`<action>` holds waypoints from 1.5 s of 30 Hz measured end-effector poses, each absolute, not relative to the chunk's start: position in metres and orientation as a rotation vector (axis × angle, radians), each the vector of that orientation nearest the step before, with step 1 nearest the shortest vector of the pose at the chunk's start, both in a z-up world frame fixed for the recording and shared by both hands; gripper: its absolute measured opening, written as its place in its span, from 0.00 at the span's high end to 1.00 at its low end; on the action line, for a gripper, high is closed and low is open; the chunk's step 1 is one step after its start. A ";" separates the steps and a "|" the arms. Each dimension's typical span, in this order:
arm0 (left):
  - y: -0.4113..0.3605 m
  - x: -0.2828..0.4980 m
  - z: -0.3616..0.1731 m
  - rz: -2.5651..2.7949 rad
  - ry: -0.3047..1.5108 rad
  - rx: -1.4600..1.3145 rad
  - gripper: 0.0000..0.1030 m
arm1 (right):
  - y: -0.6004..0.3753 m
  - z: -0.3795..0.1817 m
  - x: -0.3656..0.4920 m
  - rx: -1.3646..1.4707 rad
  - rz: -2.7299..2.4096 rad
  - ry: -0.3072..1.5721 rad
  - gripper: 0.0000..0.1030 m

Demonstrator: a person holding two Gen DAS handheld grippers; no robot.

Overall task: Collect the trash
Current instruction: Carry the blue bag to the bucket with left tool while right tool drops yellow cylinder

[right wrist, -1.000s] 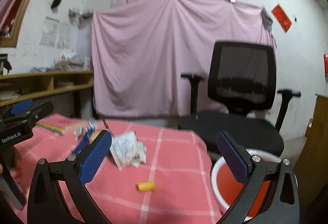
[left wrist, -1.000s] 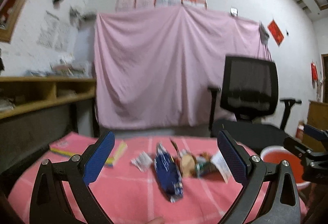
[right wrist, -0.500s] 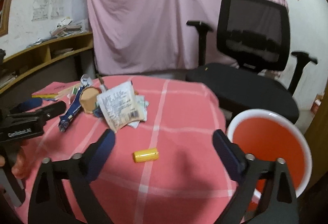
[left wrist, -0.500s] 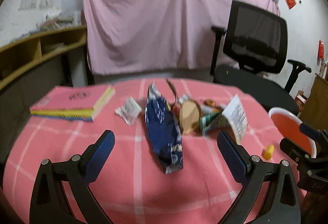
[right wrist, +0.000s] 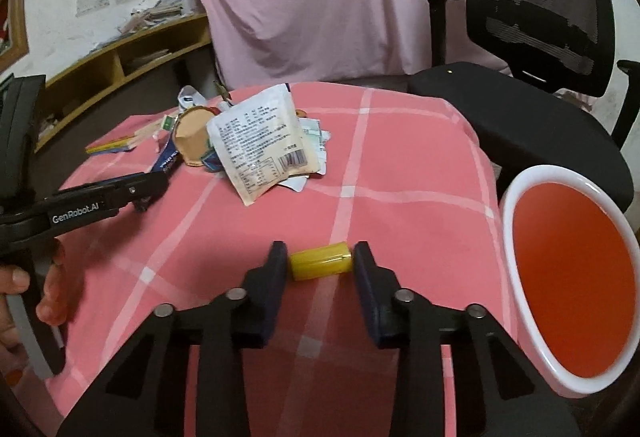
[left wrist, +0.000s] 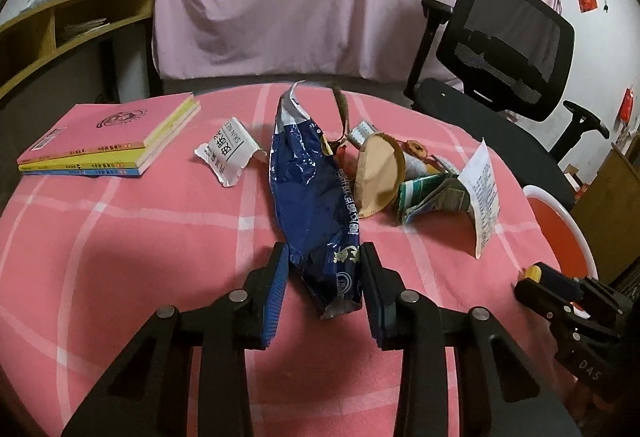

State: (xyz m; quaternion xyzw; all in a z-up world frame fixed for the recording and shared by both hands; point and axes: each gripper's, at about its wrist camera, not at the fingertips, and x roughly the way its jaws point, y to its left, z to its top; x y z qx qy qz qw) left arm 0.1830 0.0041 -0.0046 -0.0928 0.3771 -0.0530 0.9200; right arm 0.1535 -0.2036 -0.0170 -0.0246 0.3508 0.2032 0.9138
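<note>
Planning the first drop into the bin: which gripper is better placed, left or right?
Right. The right gripper is clamped on the yellow cylinder, with the red bin right beside it. The left gripper, closed on the blue snack bag, sits farther from the bin, with the right gripper between them.

Left gripper (left wrist: 324,261) just closed around blue snack bag (left wrist: 316,205), pink checked tablecloth (left wrist: 140,237), stacked books (left wrist: 108,137) at left, wrappers (left wrist: 432,181) at right.

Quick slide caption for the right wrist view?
Right gripper closing on a yellow cylinder beside the orange bin.
</note>
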 end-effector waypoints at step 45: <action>-0.227 0.107 0.065 -0.628 0.354 0.045 0.76 | -0.382 0.028 0.070 0.133 -0.033 0.118 0.72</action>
